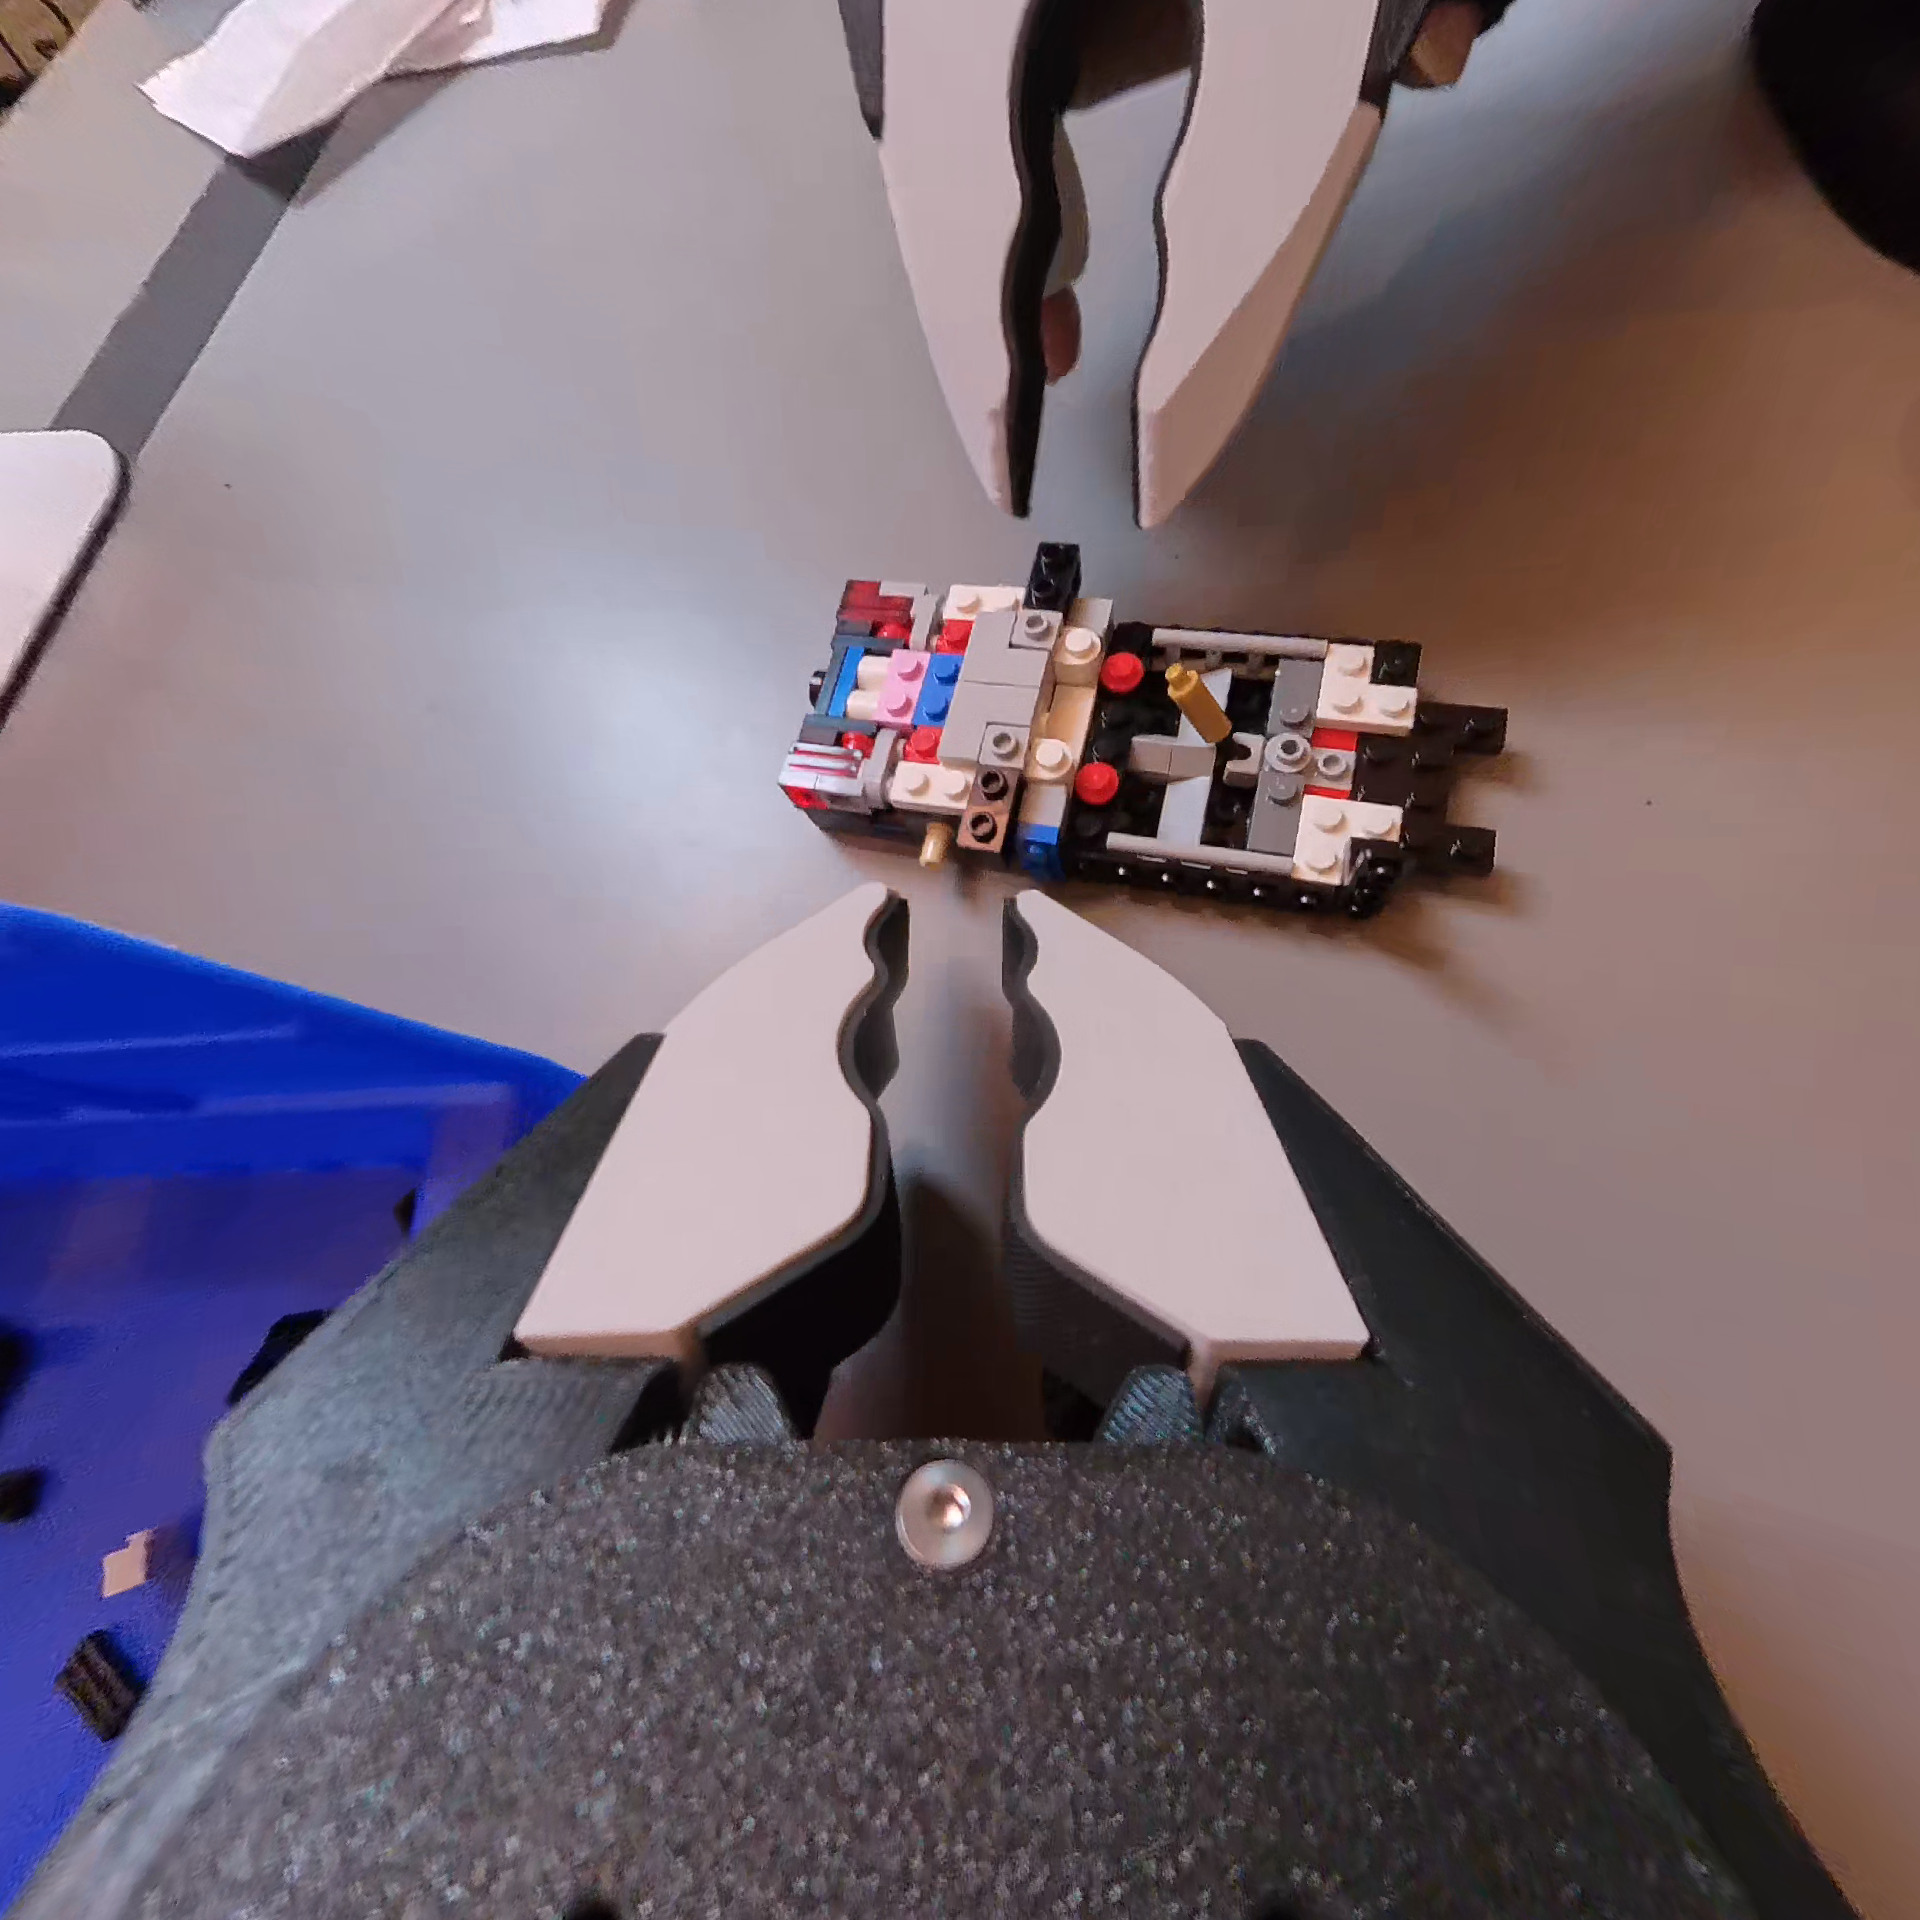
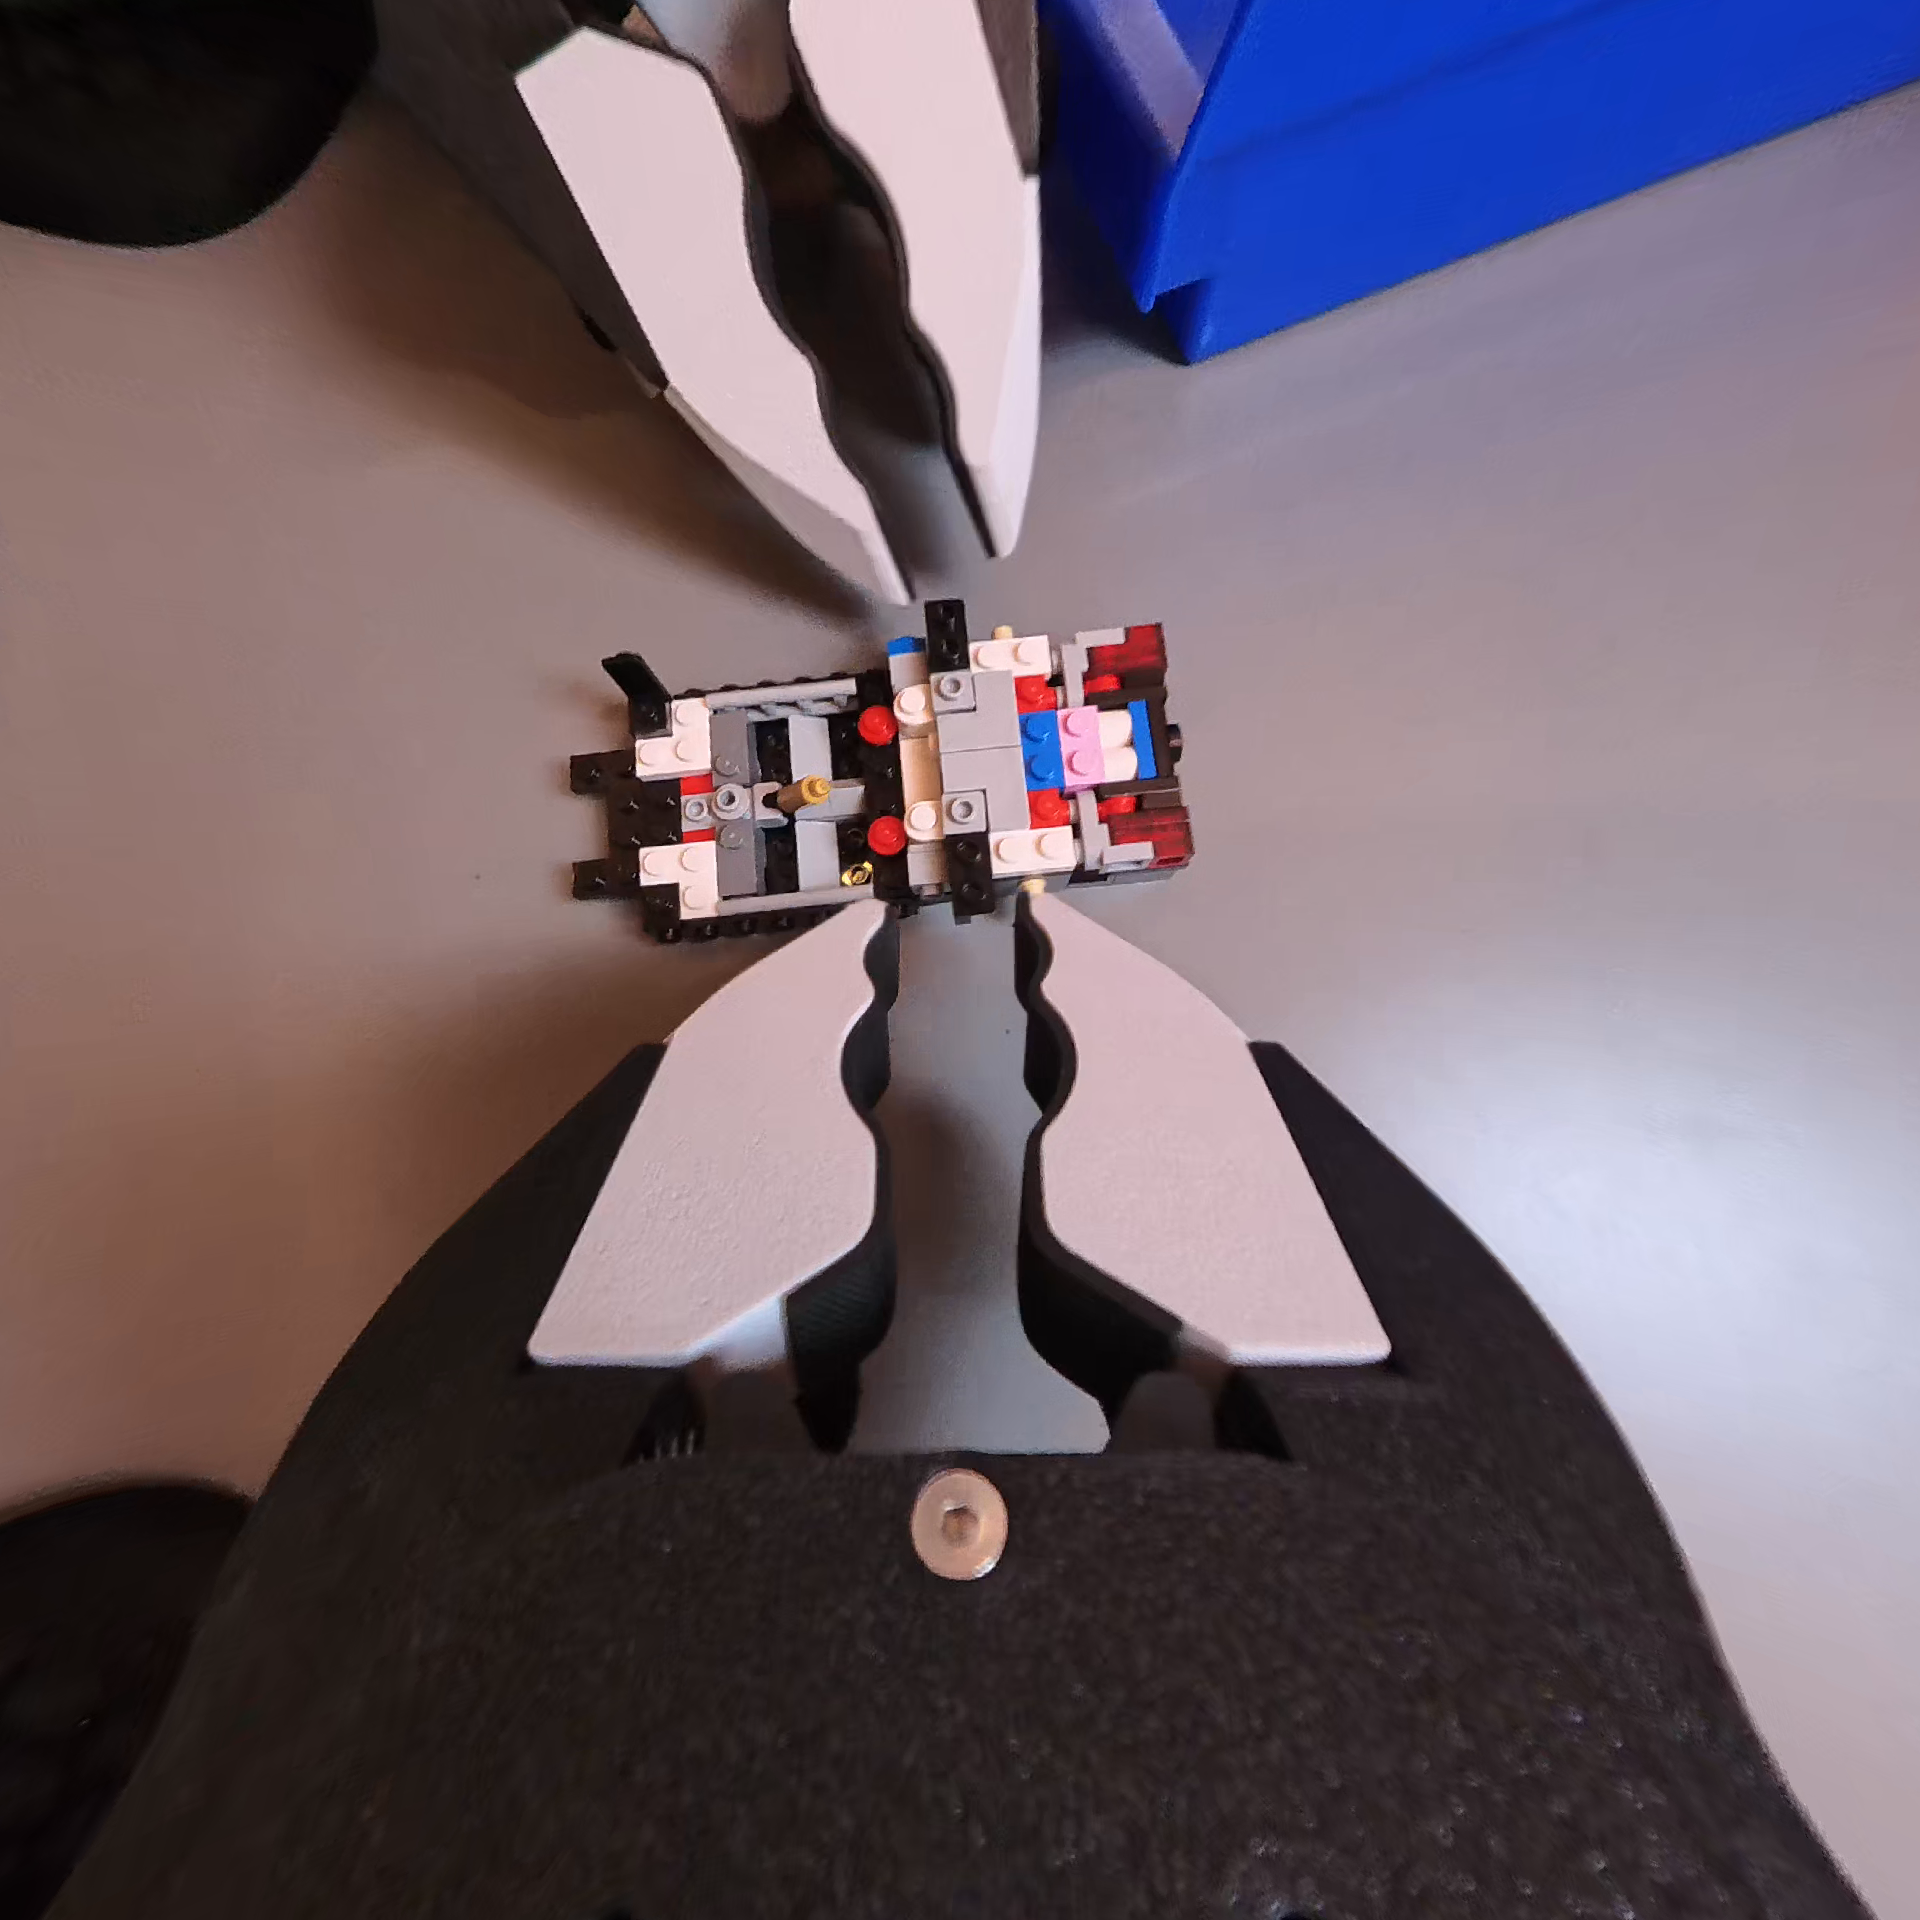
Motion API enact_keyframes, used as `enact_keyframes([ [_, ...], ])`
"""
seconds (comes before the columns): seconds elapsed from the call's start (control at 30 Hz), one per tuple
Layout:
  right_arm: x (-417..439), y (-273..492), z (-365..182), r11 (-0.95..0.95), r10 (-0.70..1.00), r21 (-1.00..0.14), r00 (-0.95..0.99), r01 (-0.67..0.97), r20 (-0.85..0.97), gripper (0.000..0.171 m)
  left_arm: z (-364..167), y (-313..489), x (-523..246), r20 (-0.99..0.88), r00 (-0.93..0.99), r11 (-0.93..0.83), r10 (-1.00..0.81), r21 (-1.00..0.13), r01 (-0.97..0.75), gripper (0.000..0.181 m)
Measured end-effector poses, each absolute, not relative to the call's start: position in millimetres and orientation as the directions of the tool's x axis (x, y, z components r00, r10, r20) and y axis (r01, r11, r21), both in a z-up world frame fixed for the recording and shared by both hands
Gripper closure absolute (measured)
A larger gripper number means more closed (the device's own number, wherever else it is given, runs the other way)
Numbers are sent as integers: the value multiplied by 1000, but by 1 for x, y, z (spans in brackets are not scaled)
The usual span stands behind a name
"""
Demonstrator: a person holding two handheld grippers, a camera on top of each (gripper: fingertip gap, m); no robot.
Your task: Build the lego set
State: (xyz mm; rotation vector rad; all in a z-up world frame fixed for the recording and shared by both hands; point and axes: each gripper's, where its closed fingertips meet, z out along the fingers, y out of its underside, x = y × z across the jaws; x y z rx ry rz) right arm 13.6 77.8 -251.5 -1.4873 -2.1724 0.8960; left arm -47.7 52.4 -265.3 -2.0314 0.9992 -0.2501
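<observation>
A small brick-built car chassis [image 1: 1122,743] of black, white, grey, red, blue and pink bricks lies flat on the grey table [image 1: 520,675]. It also shows in the right wrist view [image 2: 883,774]. My left gripper [image 1: 954,906] is open and empty, its tips just short of the model's near side. My right gripper [image 2: 954,906] is open and empty, tips close to the model's opposite side by a black side brick [image 2: 971,878]. Each gripper shows across the model in the other's view: the right one [image 1: 1081,514] and the left one [image 2: 951,571].
A blue plastic bin [image 1: 208,1195] with small loose pieces sits left of my left gripper; it shows at the top right in the right wrist view [image 2: 1507,156]. White paper [image 1: 343,62] lies at the far left. A dark object [image 2: 156,114] is at the table's edge. The tips of one gripper are about 8 centimeters away from the tips of the other.
</observation>
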Motion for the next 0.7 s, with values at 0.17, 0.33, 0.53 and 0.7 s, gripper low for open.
enact_keyframes([
  [0.17, 2, 79, -245, 265, 932, -699, -364, 664, 7, 148, -269, 42, -35, -33, 637, -383, -770, -775, -503, 166],
  [0.33, -8, 80, -245, 292, 936, -704, -346, 648, 70, 148, -266, 43, -27, 64, 655, -434, -753, -796, -422, 167],
  [0.53, -9, 79, -255, 304, 935, -669, -349, 678, 71, 150, -264, 49, -28, 162, 705, -519, -690, -790, -326, 167],
  [0.7, -9, 77, -255, 314, 932, -667, -354, 675, 81, 149, -261, 49, -26, 240, 729, -576, -642, -778, -251, 157],
])
